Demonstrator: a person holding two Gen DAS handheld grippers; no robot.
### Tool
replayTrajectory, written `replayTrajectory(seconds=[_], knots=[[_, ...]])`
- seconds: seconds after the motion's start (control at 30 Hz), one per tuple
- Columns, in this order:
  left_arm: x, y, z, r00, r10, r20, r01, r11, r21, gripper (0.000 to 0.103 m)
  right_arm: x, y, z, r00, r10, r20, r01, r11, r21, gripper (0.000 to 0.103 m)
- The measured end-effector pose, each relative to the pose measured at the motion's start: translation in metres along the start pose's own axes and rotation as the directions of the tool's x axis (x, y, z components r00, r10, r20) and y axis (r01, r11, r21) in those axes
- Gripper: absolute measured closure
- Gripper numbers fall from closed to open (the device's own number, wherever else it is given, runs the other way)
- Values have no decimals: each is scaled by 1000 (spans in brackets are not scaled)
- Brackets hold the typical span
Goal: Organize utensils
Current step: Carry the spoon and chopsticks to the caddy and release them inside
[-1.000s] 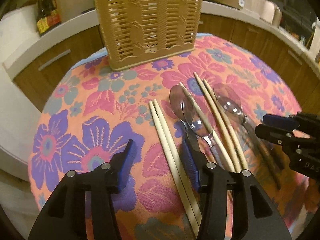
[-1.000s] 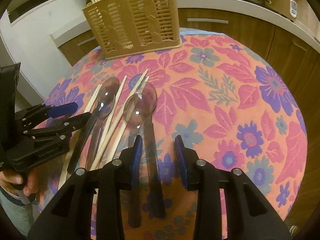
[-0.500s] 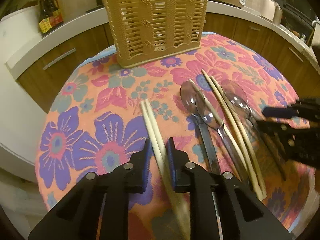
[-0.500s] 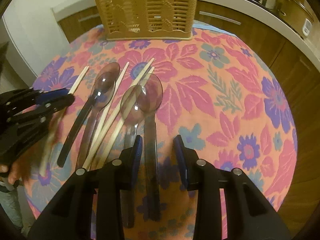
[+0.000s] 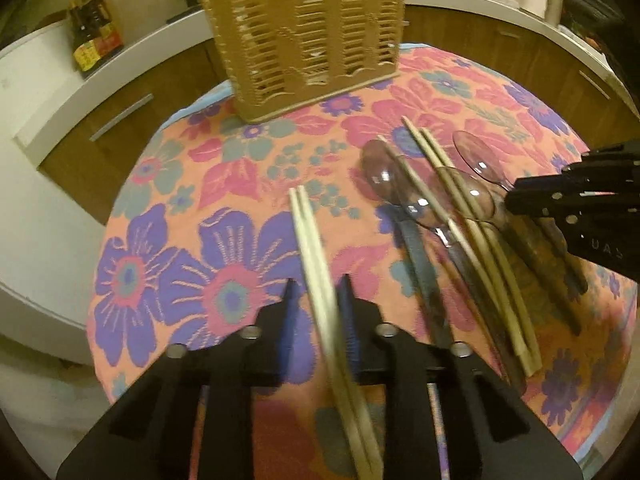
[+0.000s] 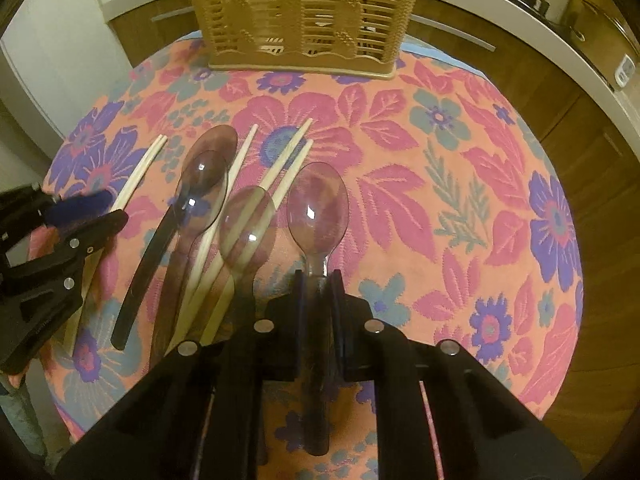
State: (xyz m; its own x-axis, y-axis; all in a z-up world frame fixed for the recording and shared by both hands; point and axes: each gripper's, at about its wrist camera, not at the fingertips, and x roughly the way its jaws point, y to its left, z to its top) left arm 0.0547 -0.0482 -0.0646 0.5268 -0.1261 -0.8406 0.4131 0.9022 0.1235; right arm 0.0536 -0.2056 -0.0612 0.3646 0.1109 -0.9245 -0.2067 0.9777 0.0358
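**Both grippers gripping utensils, holder waiting at the table's far edge**

A round table (image 6: pixel 460 92) covered in a bright floral cloth carries everything. At its far edge stands a tall tan slotted utensil holder (image 6: pixel 304 12), open at the top. Wooden cabinets and a white counter curve close around the far side of the table.

Between the holder and the near edge lies a row of utensils, all pointing toward the holder: clear plastic spoons and pale chopsticks overlapping in a loose bundle (image 6: pixel 224 216), near the table's middle.

The left gripper (image 5: pixel 316 292) is clamped on a pair of chopsticks (image 5: pixel 310 236) that sits apart from the bundle, on the side toward the table's left edge. The sticks lie together between the blue pads.

The right gripper (image 6: pixel 318 280) is closing on the neck of the rightmost clear spoon (image 6: pixel 318 208); its pads look already pressed against the handle.

To do this step well, each hand should probably lift straight up before heading for the holder, so the spoon does not drag its neighbours and the two sticks stay paired. A thin smooth spoon handle may swivel in the grip, so a slow tilt seems wise.

The cloth between the utensils and the holder is bare, giving open room. The right half of the table is also free.
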Motion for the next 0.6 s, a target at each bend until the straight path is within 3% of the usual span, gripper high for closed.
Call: replayTrajectory(seconds=[0.13,0.27,0.47,0.6], knots=[[-2,0,0,1000,22,7,-22,1000,-21,93,-8,-11,-3,999,3,37,-4,1000,25,93],[-25,8,4,995,23,102,-15,997,-75,93,-30,-20,-1,993,26,111,-30,999,36,93],[-74,32,29,963,27,267,15,988,-156,93,-75,-26,17,967,39,251,-46,999,22,93],[-100,46,53,928,24,371,43,984,-172,93,-98,-26,38,944,43,327,-49,999,11,93]])
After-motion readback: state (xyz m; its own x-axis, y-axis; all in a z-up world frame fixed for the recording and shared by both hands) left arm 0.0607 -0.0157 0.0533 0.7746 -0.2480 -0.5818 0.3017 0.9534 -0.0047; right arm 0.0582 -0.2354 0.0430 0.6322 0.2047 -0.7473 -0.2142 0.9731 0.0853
